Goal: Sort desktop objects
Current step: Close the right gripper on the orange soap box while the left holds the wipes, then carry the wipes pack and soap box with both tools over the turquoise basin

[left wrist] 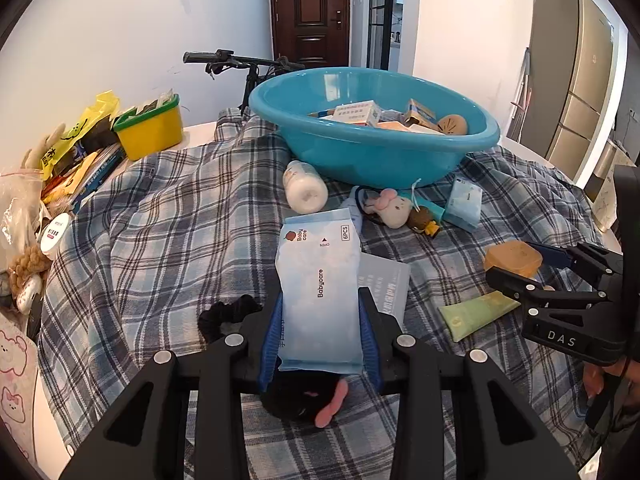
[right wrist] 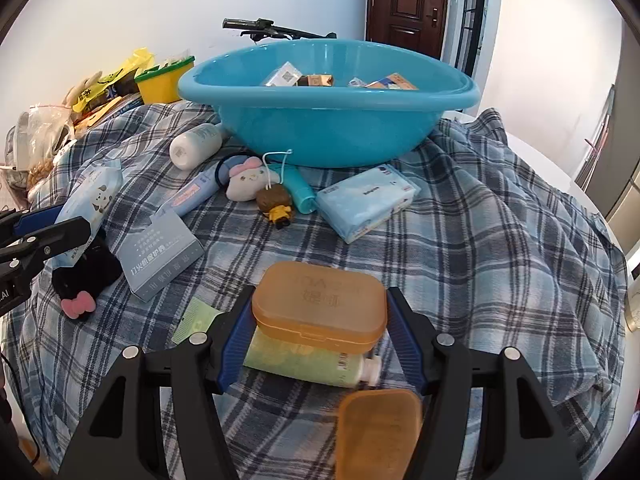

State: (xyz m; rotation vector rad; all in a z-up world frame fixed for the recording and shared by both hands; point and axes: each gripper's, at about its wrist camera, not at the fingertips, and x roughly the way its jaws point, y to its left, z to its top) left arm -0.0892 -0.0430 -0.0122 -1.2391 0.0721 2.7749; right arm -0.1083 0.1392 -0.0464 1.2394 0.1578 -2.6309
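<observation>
My left gripper [left wrist: 320,300] is shut on a pale blue Babycare wipes pack [left wrist: 320,280], held above the plaid cloth; the pack also shows in the right wrist view [right wrist: 90,204]. My right gripper [right wrist: 320,308] is shut on an orange translucent soap box [right wrist: 320,306], also seen in the left wrist view [left wrist: 512,258]. A blue basin [left wrist: 372,148] holding several boxes stands at the back middle [right wrist: 328,120]. Below the soap box lie a green tube [right wrist: 308,364] and an orange lid [right wrist: 378,432].
On the plaid cloth [right wrist: 500,240] lie a white bottle [right wrist: 194,146], a plush charm [right wrist: 246,180], a tissue pack [right wrist: 366,202], a grey box [right wrist: 162,254] and a black plush with a pink bow [right wrist: 82,276]. A yellow bin [left wrist: 150,128] and bags crowd the left edge.
</observation>
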